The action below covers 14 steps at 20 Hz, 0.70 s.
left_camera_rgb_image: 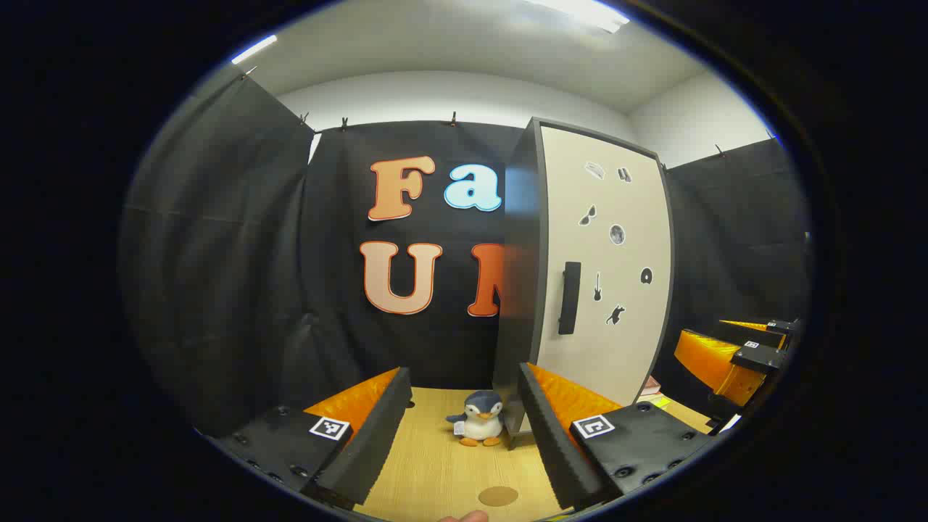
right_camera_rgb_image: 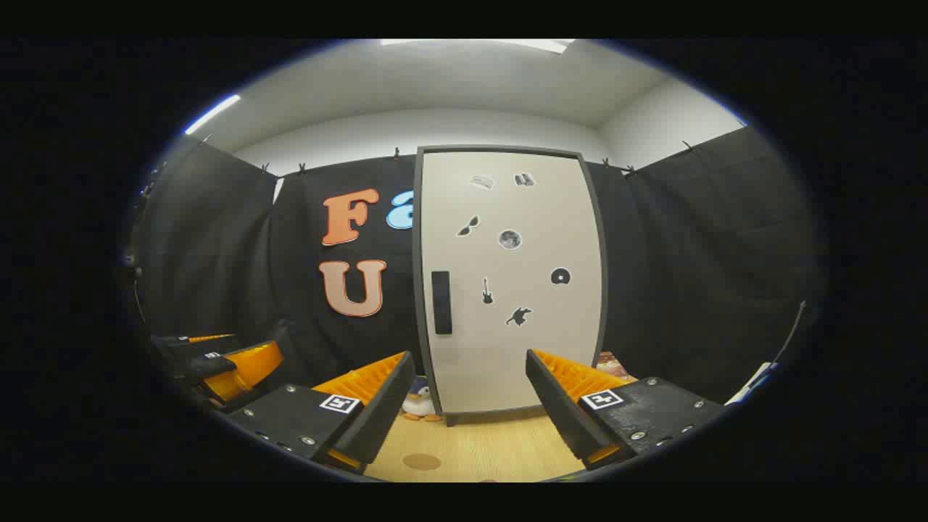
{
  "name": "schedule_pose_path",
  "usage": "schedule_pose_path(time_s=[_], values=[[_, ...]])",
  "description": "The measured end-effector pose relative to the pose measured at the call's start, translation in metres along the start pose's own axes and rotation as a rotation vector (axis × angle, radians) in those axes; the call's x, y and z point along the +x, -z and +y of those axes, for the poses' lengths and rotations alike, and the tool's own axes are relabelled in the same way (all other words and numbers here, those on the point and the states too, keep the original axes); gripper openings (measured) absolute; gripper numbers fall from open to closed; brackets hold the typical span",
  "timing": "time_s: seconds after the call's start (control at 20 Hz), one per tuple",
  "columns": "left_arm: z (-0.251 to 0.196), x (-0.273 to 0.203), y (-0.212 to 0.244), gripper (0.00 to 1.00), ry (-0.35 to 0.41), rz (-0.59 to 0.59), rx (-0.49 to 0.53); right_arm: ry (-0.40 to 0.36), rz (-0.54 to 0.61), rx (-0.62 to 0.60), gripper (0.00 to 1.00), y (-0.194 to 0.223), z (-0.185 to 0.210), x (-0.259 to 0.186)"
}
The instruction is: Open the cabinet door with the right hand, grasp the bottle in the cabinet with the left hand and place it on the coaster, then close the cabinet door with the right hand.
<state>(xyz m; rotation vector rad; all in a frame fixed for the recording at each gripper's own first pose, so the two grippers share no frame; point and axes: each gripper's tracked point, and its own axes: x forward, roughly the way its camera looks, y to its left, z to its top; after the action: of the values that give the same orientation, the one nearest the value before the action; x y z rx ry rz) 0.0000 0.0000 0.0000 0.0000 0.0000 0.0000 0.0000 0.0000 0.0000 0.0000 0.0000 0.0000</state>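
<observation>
Both grippers, left (left_camera_rgb_image: 464, 435) and right (right_camera_rgb_image: 471, 406), jaws apart, empty; door (right_camera_rgb_image: 511, 283) shut, coaster (right_camera_rgb_image: 422, 461) bare — nothing done yet.

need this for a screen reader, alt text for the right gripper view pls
A tall cabinet with its door shut, a dark handle on its left edge, stands ahead of the open right gripper. On the wooden table lie a round coaster and a penguin toy.
</observation>
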Motion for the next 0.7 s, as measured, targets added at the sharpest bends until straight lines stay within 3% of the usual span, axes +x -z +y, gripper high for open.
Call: schedule_pose_path(time_s=[0.15, 0.4, 0.65, 0.7], values=[[0.0020, 0.0016, 0.0014, 0.93, -0.006, 0.001, 0.007, -0.006, -0.001, -0.003, 0.95, -0.0004, 0.0018, 0.0014], [0.0033, 0.0046, 0.0037, 0.96, -0.013, 0.005, 0.000, -0.009, -0.004, -0.006, 0.95, -0.0020, 0.0010, 0.0053], [0.0040, 0.0074, 0.0040, 0.93, -0.014, 0.005, -0.001, -0.014, -0.004, -0.008, 0.95, -0.0039, 0.0028, 0.0084], [0.0043, 0.0082, 0.0044, 0.94, -0.013, 0.006, -0.001, -0.014, -0.004, -0.010, 1.00, -0.0029, 0.0027, 0.0095]])
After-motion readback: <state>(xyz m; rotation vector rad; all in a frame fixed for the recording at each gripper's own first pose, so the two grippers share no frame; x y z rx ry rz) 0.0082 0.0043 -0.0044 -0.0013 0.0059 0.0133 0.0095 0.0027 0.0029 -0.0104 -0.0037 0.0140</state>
